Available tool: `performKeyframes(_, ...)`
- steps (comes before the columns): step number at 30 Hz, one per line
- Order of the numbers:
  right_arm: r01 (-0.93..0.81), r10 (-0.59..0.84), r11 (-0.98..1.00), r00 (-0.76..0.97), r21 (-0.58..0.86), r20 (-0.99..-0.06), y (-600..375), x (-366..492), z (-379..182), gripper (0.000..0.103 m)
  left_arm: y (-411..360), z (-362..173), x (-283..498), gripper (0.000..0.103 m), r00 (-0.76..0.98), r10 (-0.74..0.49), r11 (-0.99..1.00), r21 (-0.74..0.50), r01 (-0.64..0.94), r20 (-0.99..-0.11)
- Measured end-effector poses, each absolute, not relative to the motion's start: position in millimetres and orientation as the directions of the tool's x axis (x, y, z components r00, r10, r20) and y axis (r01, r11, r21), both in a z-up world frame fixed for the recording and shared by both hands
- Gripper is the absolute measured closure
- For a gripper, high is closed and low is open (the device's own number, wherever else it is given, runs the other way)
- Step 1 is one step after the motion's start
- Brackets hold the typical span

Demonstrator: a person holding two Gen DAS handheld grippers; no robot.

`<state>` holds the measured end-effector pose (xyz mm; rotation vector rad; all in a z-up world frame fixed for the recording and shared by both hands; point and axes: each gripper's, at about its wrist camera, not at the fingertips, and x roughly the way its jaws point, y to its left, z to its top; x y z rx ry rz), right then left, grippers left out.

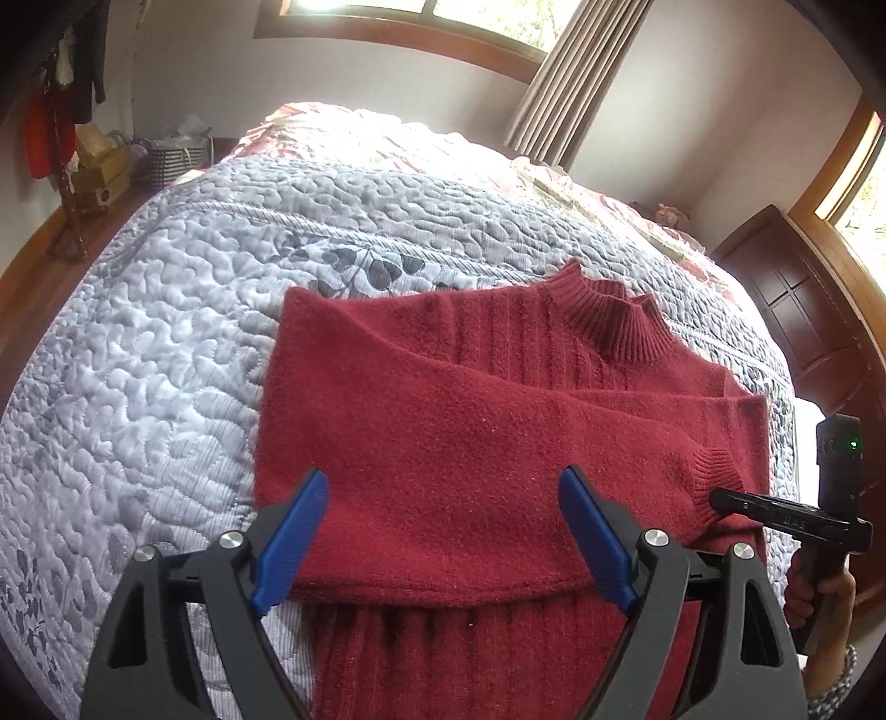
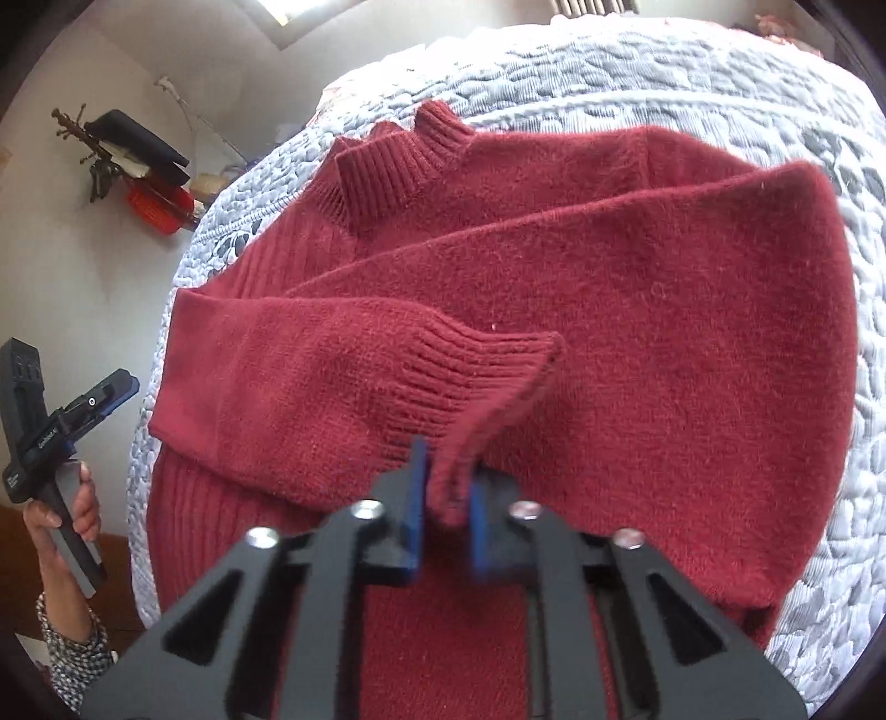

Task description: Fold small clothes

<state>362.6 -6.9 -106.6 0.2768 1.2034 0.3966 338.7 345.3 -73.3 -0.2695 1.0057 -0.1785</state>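
On the quilt (image 1: 166, 332), right gripper (image 2: 443, 498) pinches the sweater (image 2: 609, 332) cuff edge.

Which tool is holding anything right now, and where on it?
Right tool pinches the red sweater's ribbed sleeve cuff. Left tool is open, holding nothing.

light: bright daylight from window (image 1: 354, 11) | glare: quilt (image 1: 354, 138) far end washed out | shadows: soft | blur: right gripper (image 2: 446, 487) fingers smeared | edges: strong fisheye bending, dark corners

Left gripper (image 1: 443, 545) agape, right gripper (image 2: 447, 498) clamped.
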Motion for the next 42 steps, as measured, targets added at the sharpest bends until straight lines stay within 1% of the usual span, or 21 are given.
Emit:
performKeyframes(4,-0.170,0.478,0.878,0.391,0.448,-0.787,-25.6,353.9,-78.5,0.094,352.9,-72.5,337.1,0.018,0.536,-0.260,0.955,-0.295,0.022,-0.803)
performKeyframes(7,-0.162,0.446,0.893,0.450,0.421,-0.773,-40.2,348.3,-62.0,0.094,350.0,-75.6,339.5,0.018,0.534,-0.248,0.962,-0.273,0.033,-0.808)
performKeyframes(10,-0.136,0.400,0.914,0.470,0.383,-0.787,-50.7,346.8,-63.4,0.094,341.3,-85.7,343.2,0.018,0.519,-0.245,0.964,-0.261,0.044,-0.819)
performKeyframes(13,-0.097,0.379,0.922,0.430,0.375,-0.820,-55.8,355.8,-84.4,0.093,330.7,-105.4,349.8,0.018,0.480,-0.224,0.972,-0.232,0.043,-0.848)
performKeyframes(14,-0.091,0.364,0.929,0.408,0.360,-0.837,-54.5,358.8,-93.0,0.092,327.9,-113.5,352.6,0.018,0.465,-0.203,0.977,-0.210,0.037,-0.862)
performKeyframes(15,-0.089,0.345,0.937,0.387,0.338,-0.855,-52.1,361.1,-101.1,0.087,326.3,-119.7,354.9,0.018,0.452,-0.189,0.980,-0.195,0.033,-0.872)
performKeyframes(16,-0.091,0.325,0.945,0.376,0.314,-0.868,-50.2,361.9,-105.9,0.085,325.0,-124.7,356.7,0.018,0.443,-0.175,0.983,-0.180,0.031,-0.879)
performKeyframes(17,-0.098,0.309,0.951,0.373,0.294,-0.875,-48.0,362.1,-109.3,0.085,323.0,-128.3,358.3,0.018,0.437,-0.155,0.987,-0.156,0.034,-0.886)
performKeyframes(19,-0.110,0.303,0.953,0.381,0.282,-0.874,-48.9,358.8,-107.1,0.083,319.8,-128.3,359.5,0.018,0.434,-0.128,0.992,-0.120,0.047,-0.892)
performKeyframes(20,-0.108,0.301,0.954,0.392,0.281,-0.869,-51.4,356.2,-102.1,0.080,318.6,-124.1,358.7,0.018,0.435,-0.124,0.992,-0.113,0.051,-0.892)
performKeyframes(22,-0.102,0.296,0.955,0.440,0.280,-0.848,-60.2,347.6,-85.2,0.076,319.7,-110.1,354.4,0.018,0.458,-0.148,0.989,-0.143,0.046,-0.877)
performKeyframes(25,-0.134,0.337,0.940,0.491,0.312,-0.804,-67.2,336.9,-62.1,0.070,314.1,-81.4,345.6,0.018,0.520,-0.233,0.970,-0.231,0.070,-0.822)
performKeyframes(27,-0.168,0.382,0.924,0.470,0.344,-0.796,-62.7,333.5,-58.6,0.069,301.1,-73.6,343.0,0.018,0.515,-0.283,0.958,-0.266,0.107,-0.809)
performKeyframes(29,-0.197,0.424,0.906,0.429,0.375,-0.798,-53.7,334.8,-64.8,0.069,285.8,-75.3,342.4,0.018,0.496,-0.310,0.951,-0.274,0.146,-0.811)
performKeyframes(33,-0.179,0.385,0.923,0.397,0.341,-0.833,-46.5,339.8,-84.7,0.069,268.4,-95.9,345.5,0.018,0.454,-0.299,0.954,-0.246,0.174,-0.839)
performKeyframes(36,-0.131,0.354,0.935,0.370,0.329,-0.859,-52.8,344.2,-105.0,0.071,273.5,-117.4,349.4,0.018,0.418,-0.283,0.959,-0.247,0.140,-0.863)
performKeyframes(39,-0.117,0.380,0.925,0.361,0.363,-0.852,-58.9,343.2,-120.3,0.071,278.4,-136.6,352.3,0.018,0.398,-0.263,0.965,-0.233,0.122,-0.879)
performKeyframes(41,-0.120,0.373,0.927,0.368,0.354,-0.852,-57.7,341.9,-121.5,0.071,275.7,-140.6,351.2,0.018,0.408,-0.249,0.968,-0.213,0.132,-0.878)
performKeyframes(42,-0.125,0.371,0.928,0.373,0.350,-0.851,-57.0,339.9,-118.6,0.069,272.8,-140.1,350.1,0.018,0.411,-0.237,0.971,-0.198,0.136,-0.880)
